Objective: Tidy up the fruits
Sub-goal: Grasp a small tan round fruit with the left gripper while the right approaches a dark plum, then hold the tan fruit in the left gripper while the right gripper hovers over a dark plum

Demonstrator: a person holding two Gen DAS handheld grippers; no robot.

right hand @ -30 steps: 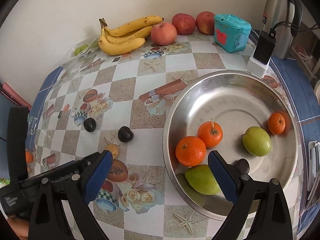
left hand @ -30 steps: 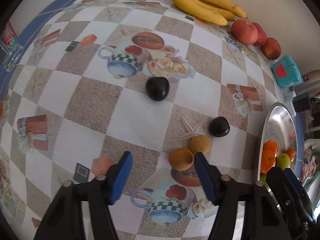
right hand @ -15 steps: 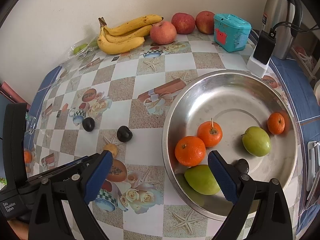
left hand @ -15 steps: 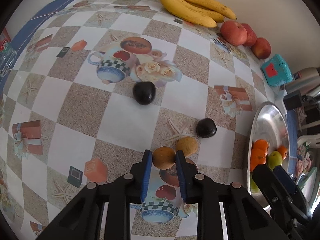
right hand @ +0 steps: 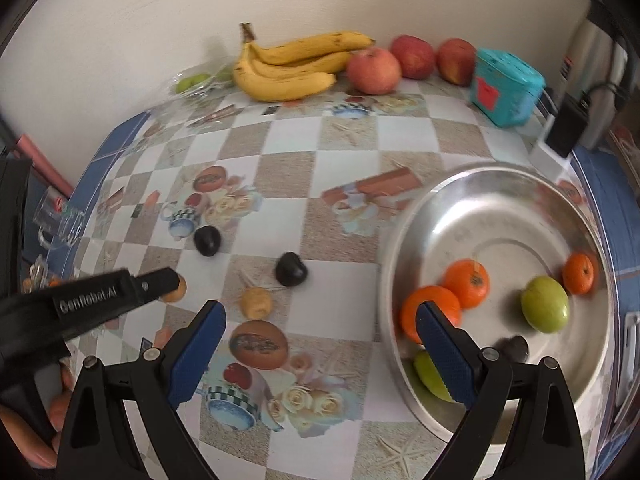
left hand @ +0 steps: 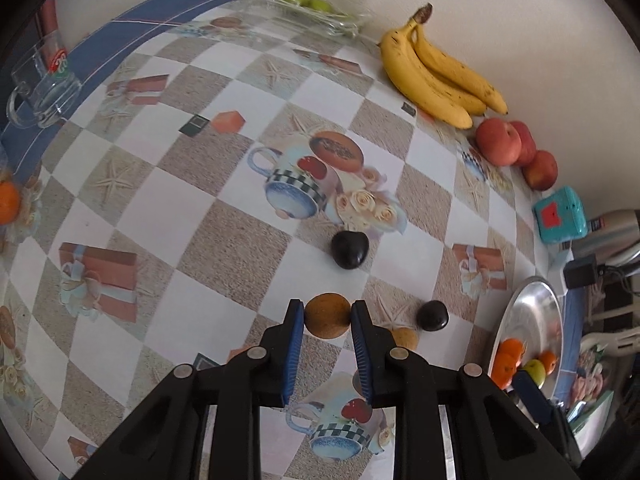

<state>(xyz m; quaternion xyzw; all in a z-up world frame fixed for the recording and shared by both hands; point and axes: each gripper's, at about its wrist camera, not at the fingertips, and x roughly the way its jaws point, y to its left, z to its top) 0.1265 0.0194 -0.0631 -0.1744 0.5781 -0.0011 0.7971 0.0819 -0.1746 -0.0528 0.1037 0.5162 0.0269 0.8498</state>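
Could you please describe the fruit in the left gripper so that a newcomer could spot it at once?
Start at the steel bowl on the checkered tablecloth and look toward the two dark plums. The left gripper is shut on a small round tan-brown fruit; its twin lies unheld on the cloth.

Home kitchen table, patterned oilcloth (left hand: 208,240), bananas (left hand: 436,72), thermos (right hand: 596,76)
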